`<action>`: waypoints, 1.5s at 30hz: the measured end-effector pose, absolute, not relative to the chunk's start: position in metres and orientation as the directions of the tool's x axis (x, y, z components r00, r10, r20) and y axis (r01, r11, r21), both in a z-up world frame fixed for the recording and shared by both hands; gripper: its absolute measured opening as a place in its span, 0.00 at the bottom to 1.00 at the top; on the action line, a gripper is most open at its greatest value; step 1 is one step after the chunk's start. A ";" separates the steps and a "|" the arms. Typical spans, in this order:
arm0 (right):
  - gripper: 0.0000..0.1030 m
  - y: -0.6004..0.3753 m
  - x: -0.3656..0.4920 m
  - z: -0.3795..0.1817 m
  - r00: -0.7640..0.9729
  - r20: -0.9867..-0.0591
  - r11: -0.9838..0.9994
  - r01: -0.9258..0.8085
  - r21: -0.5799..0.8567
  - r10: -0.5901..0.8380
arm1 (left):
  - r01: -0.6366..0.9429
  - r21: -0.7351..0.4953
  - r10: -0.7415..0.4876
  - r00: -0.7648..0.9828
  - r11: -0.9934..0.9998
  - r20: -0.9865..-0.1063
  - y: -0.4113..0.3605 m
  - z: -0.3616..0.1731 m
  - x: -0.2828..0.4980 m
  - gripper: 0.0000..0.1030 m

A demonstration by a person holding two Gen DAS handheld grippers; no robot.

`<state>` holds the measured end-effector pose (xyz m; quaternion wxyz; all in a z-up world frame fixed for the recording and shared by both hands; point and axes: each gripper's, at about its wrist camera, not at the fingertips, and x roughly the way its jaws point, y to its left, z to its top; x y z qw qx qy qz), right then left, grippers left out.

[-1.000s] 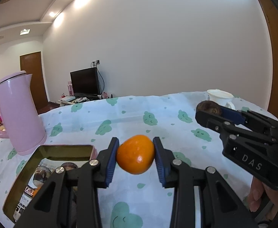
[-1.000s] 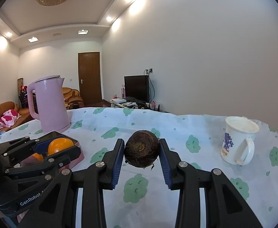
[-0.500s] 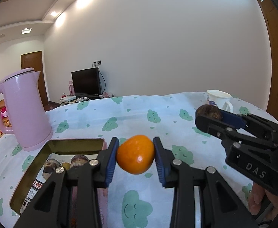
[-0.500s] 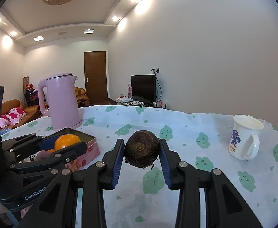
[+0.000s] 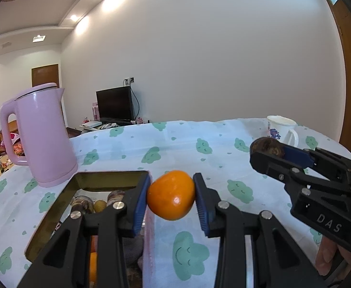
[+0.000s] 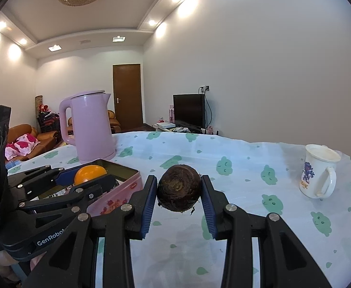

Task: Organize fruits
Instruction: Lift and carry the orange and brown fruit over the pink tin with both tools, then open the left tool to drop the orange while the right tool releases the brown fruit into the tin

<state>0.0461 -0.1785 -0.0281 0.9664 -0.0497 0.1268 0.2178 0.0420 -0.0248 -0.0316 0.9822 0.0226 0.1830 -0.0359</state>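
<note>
Gripping an orange [image 5: 171,195] between its blue pads, the left gripper [image 5: 171,200] is clenched on the fruit and holds it in the air at the right-hand rim of the tin [image 5: 108,175] — whether it is over the tin or just beside it I cannot tell. Beside it the right gripper [image 6: 179,193] is clamped the same way on a dark brown, rough-skinned fruit [image 6: 179,187], held clear above the cloth [image 6: 242,168] just to the right of the tin's pink wall. Down in the open tin lie several fruits — brown round ones at the far end and something orange nearer, partly hidden by the left gripper's frame. Behind the tin stands a pink kettle [image 6: 92,124], upright and close to the far rim. Well off to the right a white mug [image 6: 318,171] sits upright on the cloth. Beyond the table are a dark screen [image 6: 189,110] and a brown door [image 6: 127,96]
</note>
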 end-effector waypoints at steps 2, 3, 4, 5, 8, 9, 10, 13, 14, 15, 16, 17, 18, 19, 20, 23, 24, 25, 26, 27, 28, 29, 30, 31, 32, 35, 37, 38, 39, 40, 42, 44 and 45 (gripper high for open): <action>0.38 -0.175 0.044 -0.028 0.870 -0.267 0.897 -0.440 -0.042 0.414 | 0.074 0.030 -0.058 0.932 0.997 -0.358 -0.021 -0.031 0.041 0.37; 0.38 -0.174 0.044 -0.028 0.869 -0.268 0.896 -0.442 -0.045 0.416 | 0.069 0.031 -0.054 0.933 0.997 -0.357 -0.019 -0.031 0.040 0.37; 0.38 -0.172 0.043 -0.027 0.869 -0.267 0.894 -0.444 -0.048 0.417 | 0.065 0.030 -0.050 0.933 0.997 -0.355 -0.018 -0.031 0.039 0.37; 0.38 -0.170 0.043 -0.027 0.867 -0.267 0.893 -0.448 -0.048 0.421 | 0.062 0.030 -0.047 0.934 0.998 -0.354 -0.015 -0.031 0.038 0.37; 0.38 -0.167 0.041 -0.025 0.863 -0.264 0.888 -0.457 -0.043 0.432 | 0.053 0.026 -0.040 0.934 0.998 -0.354 -0.009 -0.031 0.036 0.37; 0.38 -0.165 0.040 -0.025 0.861 -0.264 0.886 -0.461 -0.046 0.434 | 0.049 0.024 -0.038 0.935 0.998 -0.353 -0.007 -0.031 0.035 0.37; 0.38 -0.163 0.039 -0.024 0.860 -0.263 0.885 -0.464 -0.049 0.436 | 0.047 0.024 -0.035 0.935 0.999 -0.353 -0.006 -0.031 0.035 0.37; 0.38 -0.155 0.036 -0.024 0.856 -0.262 0.878 -0.475 -0.056 0.446 | 0.041 0.023 -0.030 0.935 0.999 -0.354 -0.001 -0.031 0.032 0.37; 0.38 -0.153 0.035 -0.024 0.854 -0.262 0.876 -0.479 -0.058 0.449 | 0.038 0.021 -0.028 0.935 0.999 -0.354 0.001 -0.031 0.031 0.37; 0.38 -0.152 0.035 -0.024 0.853 -0.263 0.874 -0.481 -0.059 0.452 | 0.036 0.019 -0.027 0.935 0.999 -0.355 0.003 -0.031 0.030 0.37; 0.38 -0.150 0.035 -0.024 0.850 -0.265 0.872 -0.485 -0.058 0.455 | 0.034 0.018 -0.025 0.935 0.999 -0.355 0.005 -0.030 0.029 0.37; 0.38 -0.147 0.034 -0.024 0.848 -0.267 0.870 -0.489 -0.058 0.458 | 0.030 0.018 -0.022 0.936 0.999 -0.352 0.007 -0.029 0.027 0.37; 0.38 -0.145 0.034 -0.024 0.846 -0.268 0.869 -0.492 -0.059 0.461 | 0.026 0.021 -0.017 0.937 0.999 -0.349 0.009 -0.028 0.026 0.37; 0.38 -0.144 0.035 -0.024 0.844 -0.269 0.867 -0.495 -0.058 0.463 | 0.021 0.024 -0.011 0.938 0.999 -0.348 0.010 -0.027 0.024 0.37; 0.38 -0.142 0.035 -0.024 0.842 -0.270 0.865 -0.498 -0.058 0.467 | 0.017 0.025 -0.007 0.938 1.000 -0.346 0.012 -0.026 0.023 0.37; 0.38 -0.136 0.035 -0.024 0.835 -0.272 0.858 -0.511 -0.059 0.479 | 0.002 0.028 0.008 0.939 1.000 -0.344 0.018 -0.024 0.020 0.37; 0.38 -0.133 0.035 -0.023 0.832 -0.272 0.855 -0.516 -0.061 0.483 | -0.001 0.030 0.012 0.939 1.000 -0.343 0.021 -0.023 0.019 0.37; 0.38 -0.131 0.034 -0.023 0.829 -0.272 0.851 -0.521 -0.062 0.488 | -0.007 0.032 0.017 0.939 0.999 -0.343 0.023 -0.023 0.018 0.37; 0.38 -0.129 0.034 -0.023 0.828 -0.272 0.849 -0.525 -0.064 0.491 | -0.010 0.033 0.021 0.939 0.999 -0.344 0.024 -0.022 0.018 0.37; 0.38 -0.127 0.034 -0.022 0.826 -0.271 0.846 -0.529 -0.068 0.495 | -0.014 0.033 0.025 0.938 0.999 -0.345 0.026 -0.022 0.018 0.37; 0.38 -0.125 0.033 -0.022 0.824 -0.271 0.844 -0.533 -0.069 0.498 | -0.018 0.033 0.028 0.938 0.999 -0.346 0.028 -0.022 0.017 0.37; 0.38 -0.123 0.033 -0.022 0.822 -0.271 0.842 -0.536 -0.070 0.501 | -0.024 0.033 0.034 0.937 0.999 -0.346 0.031 -0.022 0.017 0.37; 0.38 -0.120 0.033 -0.022 0.819 -0.272 0.839 -0.540 -0.071 0.505 | -0.029 0.036 0.040 0.937 0.999 -0.347 0.032 -0.022 0.017 0.37; 0.38 -0.119 0.033 -0.022 0.817 -0.274 0.837 -0.543 -0.072 0.507 | -0.033 0.035 0.043 0.936 0.999 -0.349 0.035 -0.021 0.017 0.37; 0.38 -0.117 0.033 -0.022 0.815 -0.276 0.835 -0.546 -0.071 0.509 | -0.036 0.034 0.045 0.935 0.999 -0.352 0.037 -0.021 0.017 0.37; 0.38 -0.111 0.034 -0.022 0.803 -0.282 0.827 -0.559 -0.056 0.524 | -0.050 0.037 0.060 0.932 0.998 -0.359 0.044 -0.021 0.016 0.37; 0.38 -0.107 0.034 -0.022 0.795 -0.286 0.821 -0.569 -0.047 0.535 | -0.061 0.035 0.070 0.929 0.998 -0.363 0.050 -0.020 0.015 0.37; 0.38 -0.105 0.034 -0.022 0.791 -0.287 0.817 -0.574 -0.043 0.541 | -0.066 0.037 0.075 0.928 0.997 -0.365 0.052 -0.020 0.014 0.37; 0.38 -0.102 0.034 -0.021 0.786 -0.288 0.814 -0.580 -0.039 0.547 | -0.074 0.041 0.084 0.926 0.996 -0.367 0.055 -0.019 0.014 0.37; 0.38 -0.099 0.034 -0.021 0.781 -0.289 0.809 -0.586 -0.037 0.553 | -0.082 0.042 0.092 0.925 0.996 -0.369 0.058 -0.020 0.014 0.37; 0.38 -0.093 0.033 -0.021 0.773 -0.290 0.801 -0.598 -0.037 0.564 | -0.093 0.039 0.101 0.922 0.995 -0.374 0.064 -0.020 0.013 0.37; 0.38 -0.085 0.032 -0.021 0.765 -0.296 0.792 -0.609 -0.044 0.571 | -0.106 0.035 0.112 0.919 0.994 -0.378 0.071 -0.020 0.012 0.37; 0.38 -0.082 0.031 -0.022 0.763 -0.298 0.789 -0.612 -0.047 0.574 | -0.110 0.036 0.116 0.918 0.993 -0.379 0.073 -0.020 0.012 0.37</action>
